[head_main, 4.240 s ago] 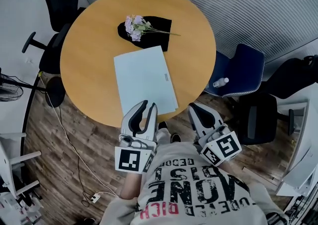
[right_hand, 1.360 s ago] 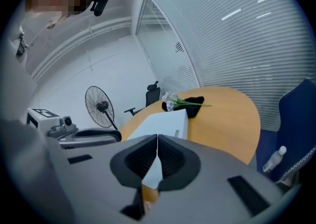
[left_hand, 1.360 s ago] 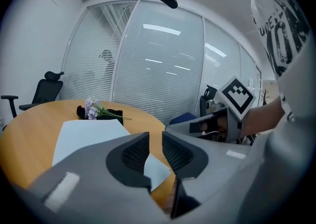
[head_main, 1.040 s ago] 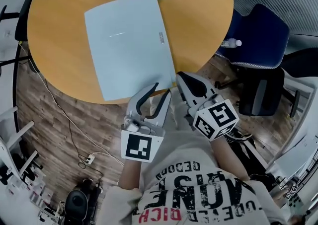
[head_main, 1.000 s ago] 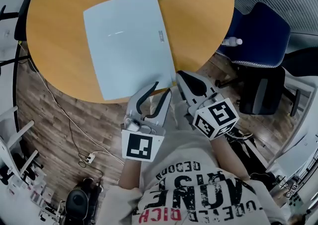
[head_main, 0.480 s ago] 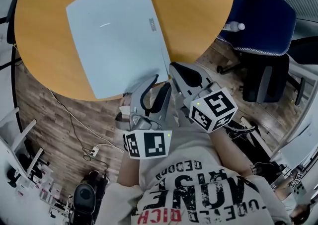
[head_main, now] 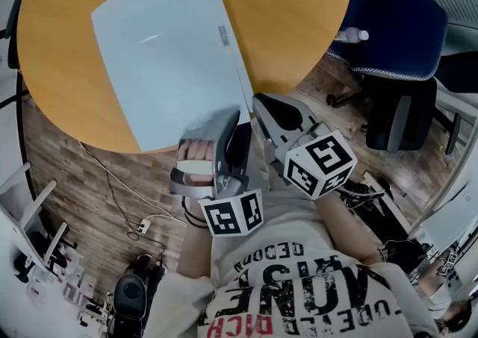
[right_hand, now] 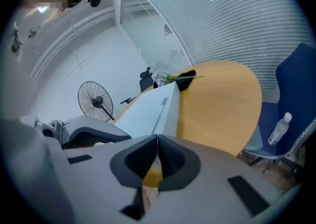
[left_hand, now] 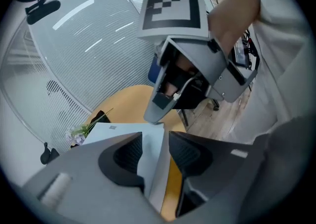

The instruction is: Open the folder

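Obs.: one pale blue folder [head_main: 172, 45] is lying closed and flat on the round wooden surface [head_main: 299, 16], running from mid-surface to the near edge. Its near corner is overhanging that edge.

Left tool [head_main: 233, 121]: the jaws have just been opening and are standing spread. In the left gripper view the folder's near corner is sitting in the gap, with neither pad pressing on it.

Right tool [head_main: 263, 105]: it is hovering just beside the same corner, off the near edge. The jaws are pressed together, and nothing is showing between them in the right gripper view.

Status (judged): the cover is not yet lifted, and the approach is under way.

Risks:
- The left jaws could be closing on the whole thickness of the folder, not on the top cover alone. The folder would then rise shut, or be dragged off the near edge.
- The folder is thin and smooth, so a pinch at the very corner may be slipping or creasing it.
- The two tools are crowding one corner, so they may be knocking together.
- A cover swung over toward the far edge could be sweeping the flowers [left_hand: 76, 136] lying on the black cloth [right_hand: 186, 82] there.

Count: the folder is one and the tools are two. The black cloth is one, and so is the spray of flowers. Off the surface there is one blue chair [head_main: 396, 23] with one bottle [head_main: 351, 34] on its seat. One standing fan [right_hand: 96, 102] is showing in the right gripper view.
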A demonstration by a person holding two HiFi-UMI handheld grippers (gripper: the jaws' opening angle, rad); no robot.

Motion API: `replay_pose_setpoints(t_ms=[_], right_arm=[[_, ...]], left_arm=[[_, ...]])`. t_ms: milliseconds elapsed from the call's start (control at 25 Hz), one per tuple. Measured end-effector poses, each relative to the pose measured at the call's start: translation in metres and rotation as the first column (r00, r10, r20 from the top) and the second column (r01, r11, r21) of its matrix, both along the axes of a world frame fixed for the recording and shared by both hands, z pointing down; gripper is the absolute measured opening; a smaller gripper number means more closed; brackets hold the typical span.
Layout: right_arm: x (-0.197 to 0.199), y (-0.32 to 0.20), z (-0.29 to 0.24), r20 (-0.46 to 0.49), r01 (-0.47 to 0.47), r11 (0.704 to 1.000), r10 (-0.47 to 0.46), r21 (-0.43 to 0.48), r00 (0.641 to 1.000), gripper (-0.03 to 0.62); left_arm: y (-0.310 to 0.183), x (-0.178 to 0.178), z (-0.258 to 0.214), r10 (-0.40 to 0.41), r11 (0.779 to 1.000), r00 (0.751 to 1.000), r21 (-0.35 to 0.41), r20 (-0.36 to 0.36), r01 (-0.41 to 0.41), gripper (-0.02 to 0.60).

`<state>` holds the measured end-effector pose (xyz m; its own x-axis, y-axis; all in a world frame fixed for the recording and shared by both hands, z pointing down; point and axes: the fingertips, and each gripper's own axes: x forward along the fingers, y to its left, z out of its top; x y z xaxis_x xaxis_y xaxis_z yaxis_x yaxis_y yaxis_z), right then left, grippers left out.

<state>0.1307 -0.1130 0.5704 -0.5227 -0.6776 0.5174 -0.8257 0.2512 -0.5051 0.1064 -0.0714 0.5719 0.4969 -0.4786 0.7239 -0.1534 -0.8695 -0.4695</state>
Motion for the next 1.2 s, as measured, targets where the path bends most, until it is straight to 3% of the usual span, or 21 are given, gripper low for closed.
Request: replay_pose_setpoints(t_ms=[200, 320, 640, 1200], right_arm=[[-0.002, 0.0, -0.001, 0.006, 0.001, 1.0, -0.001, -0.004, 1.0, 0.012], [-0.002, 0.0, 0.0, 0.01, 0.004, 1.0, -0.004, -0.003, 1.0, 0.012], [-0.005, 0.0, -0.001, 0.016, 0.005, 1.0, -0.005, -0.004, 1.0, 0.013], [-0.013, -0.008, -0.003, -0.03, 0.088, 0.994, -0.086, 0.071, 0.996, 0.012]], left_arm=[[-0.003, 0.0, 0.006, 0.015, 1.0, 0.998, 0.019, 0.056, -0.016, 0.175], [-0.006, -0.001, 0.009, 0.001, 1.0, 0.997, 0.02, 0.071, -0.003, 0.132], [-0.006, -0.003, -0.002, -0.068, 0.994, 0.996, -0.095, -0.06, 0.062, 0.085], [-0.011, -0.001, -0.019, -0.17, 0.977, 0.962, -0.162, -0.212, 0.137, 0.046]])
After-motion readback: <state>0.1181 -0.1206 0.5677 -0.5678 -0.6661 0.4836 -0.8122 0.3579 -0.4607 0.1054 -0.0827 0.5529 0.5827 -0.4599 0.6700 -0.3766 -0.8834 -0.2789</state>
